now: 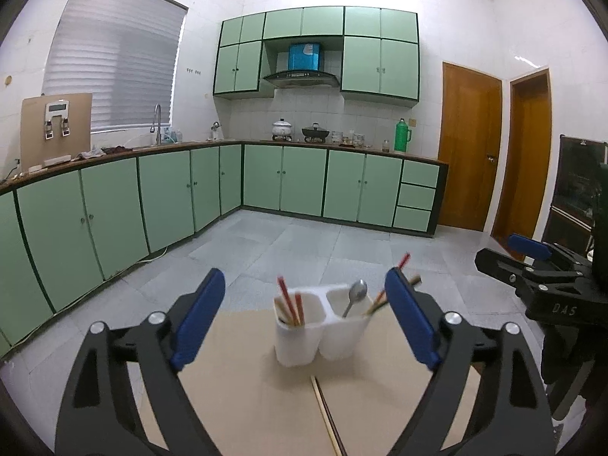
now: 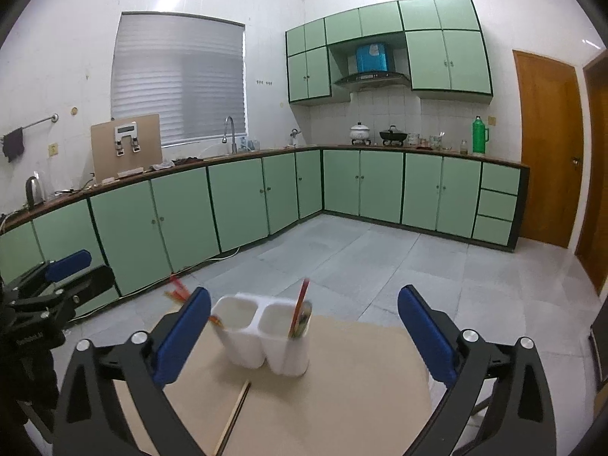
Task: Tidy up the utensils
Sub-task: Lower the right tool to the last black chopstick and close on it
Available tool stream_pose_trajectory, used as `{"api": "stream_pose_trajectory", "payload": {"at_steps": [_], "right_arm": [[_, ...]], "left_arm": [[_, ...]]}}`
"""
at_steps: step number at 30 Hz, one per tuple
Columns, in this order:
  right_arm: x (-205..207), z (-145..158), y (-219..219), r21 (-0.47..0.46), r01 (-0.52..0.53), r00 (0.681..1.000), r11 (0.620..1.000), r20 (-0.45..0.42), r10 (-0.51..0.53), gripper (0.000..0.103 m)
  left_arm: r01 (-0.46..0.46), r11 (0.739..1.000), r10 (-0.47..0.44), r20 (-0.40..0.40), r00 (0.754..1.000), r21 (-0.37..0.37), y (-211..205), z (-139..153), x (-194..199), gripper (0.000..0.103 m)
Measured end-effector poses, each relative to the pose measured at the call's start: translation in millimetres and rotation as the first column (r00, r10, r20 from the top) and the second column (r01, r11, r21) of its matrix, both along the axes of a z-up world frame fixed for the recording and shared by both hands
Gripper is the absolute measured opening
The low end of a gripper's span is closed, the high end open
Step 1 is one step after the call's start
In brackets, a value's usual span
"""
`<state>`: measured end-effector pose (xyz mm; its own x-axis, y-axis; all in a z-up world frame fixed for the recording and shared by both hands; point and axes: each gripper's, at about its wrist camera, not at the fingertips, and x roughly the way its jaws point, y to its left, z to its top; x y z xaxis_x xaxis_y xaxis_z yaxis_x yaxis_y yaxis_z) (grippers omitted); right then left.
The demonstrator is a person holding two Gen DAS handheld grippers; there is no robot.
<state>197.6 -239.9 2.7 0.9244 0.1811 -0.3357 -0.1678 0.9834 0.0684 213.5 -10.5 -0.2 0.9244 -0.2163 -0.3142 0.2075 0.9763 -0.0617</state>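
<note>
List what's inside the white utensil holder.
White utensil holder: red chopsticks in one compartment, a metal spoon and more chopsticks in the other. Lower ends are hidden by its walls.

A home kitchen, pretty clearly: green cabinets (image 1: 114,205) are run along two walls, a range hood (image 1: 302,78) is hung over pots on a stove (image 1: 300,135), and a sink faucet (image 2: 229,133) is fitted below the window blind (image 2: 178,76).

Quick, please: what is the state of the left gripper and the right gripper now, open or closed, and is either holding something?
Left gripper: open, holding nothing.
Right gripper: open, holding nothing.
</note>
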Motion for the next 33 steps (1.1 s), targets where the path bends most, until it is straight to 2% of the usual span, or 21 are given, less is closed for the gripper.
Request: {"api": "stream_pose_trajectory", "payload": {"at_steps": [6, 11, 18, 21, 25, 33], "right_arm": [[-30, -33, 9, 0.012, -0.006, 0.998, 1.000, -0.064, 0.007, 0.097], [-43, -72, 21, 0.025, -0.010, 0.987, 1.000, -0.161, 0.014, 0.097], [-60, -141, 46, -0.003, -0.012, 0.952, 1.000, -0.306, 0.010, 0.097], [-65, -168, 66, -0.027, -0.025, 0.935, 0.999, -0.355, 0.014, 0.094], [-70, -187, 83, -0.046, -0.051, 0.918, 0.998, -0.395, 0.029, 0.085], [-72, -210, 103, -0.069, -0.080, 0.888, 0.994, -0.458, 0.040, 0.062]], "left_arm": [[-0.011, 1.000, 0.011, -0.062, 0.998, 0.009, 10, -30, -36, 0.088], [-0.037, 0.999, 0.041, -0.144, 0.989, 0.029, 23, -63, -52, 0.088], [-0.097, 0.991, 0.121, -0.300, 0.946, 0.092, 54, -127, -69, 0.088], [-0.110, 0.988, 0.141, -0.340, 0.930, 0.110, 66, -147, -78, 0.088], [-0.116, 0.986, 0.154, -0.379, 0.913, 0.120, 80, -163, -87, 0.088], [-0.105, 0.987, 0.147, -0.391, 0.908, 0.125, 80, -166, -93, 0.088]]}}
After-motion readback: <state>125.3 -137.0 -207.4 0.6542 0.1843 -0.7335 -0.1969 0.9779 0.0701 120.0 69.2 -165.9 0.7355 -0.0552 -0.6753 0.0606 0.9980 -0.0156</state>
